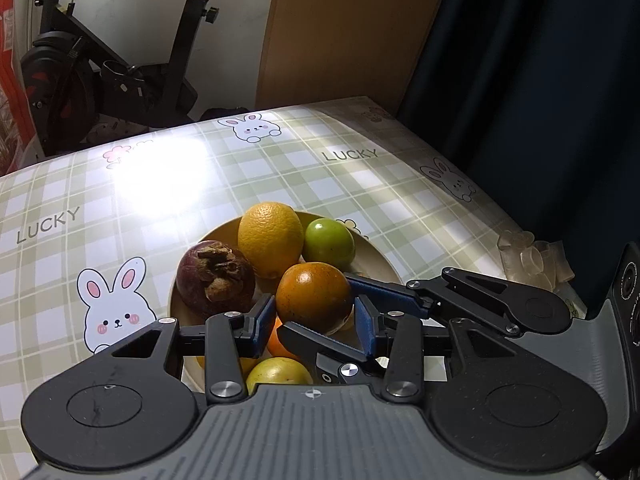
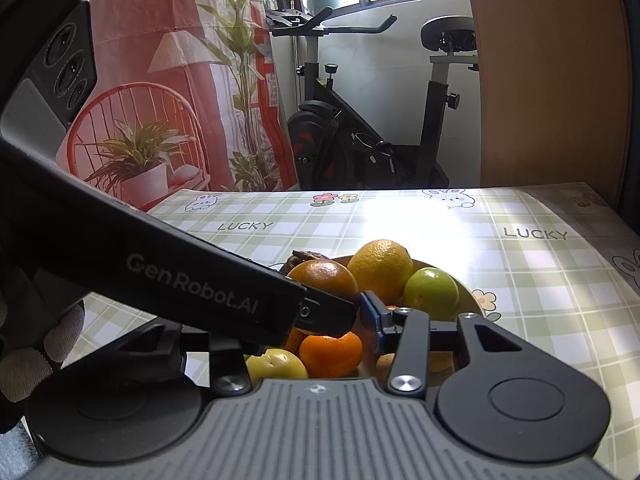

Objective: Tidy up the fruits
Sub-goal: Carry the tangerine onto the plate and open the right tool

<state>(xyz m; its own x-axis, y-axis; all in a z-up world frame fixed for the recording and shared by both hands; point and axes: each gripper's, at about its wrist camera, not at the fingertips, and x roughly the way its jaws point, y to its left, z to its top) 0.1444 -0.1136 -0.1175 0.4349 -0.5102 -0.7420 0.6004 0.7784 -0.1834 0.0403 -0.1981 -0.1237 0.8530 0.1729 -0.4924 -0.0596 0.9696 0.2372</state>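
A beige plate [image 1: 376, 252] on the checked tablecloth holds a pile of fruit: a yellow citrus [image 1: 270, 238], a green fruit [image 1: 330, 242], a purple mangosteen [image 1: 216, 278], a small mandarin [image 2: 332, 354] and a yellow-green fruit [image 2: 276, 362]. On top of the pile sits a dark orange [image 1: 314, 294], and my left gripper [image 1: 315, 307] is shut on it, one pad on each side. My right gripper [image 2: 316, 320] is open and comes in from the right. Its fingers [image 1: 384, 292] reach past the same orange. In the right wrist view the left gripper's near finger [image 2: 332, 314] hides the right gripper's left finger.
Clear plastic pieces [image 1: 532, 260] lie by the table's right edge, next to a dark curtain [image 1: 540, 80]. An exercise bike [image 2: 360, 132] stands beyond the far edge. A gloved hand [image 2: 24, 364] shows at the lower left. Bare tablecloth [image 1: 160, 184] lies behind and left of the plate.
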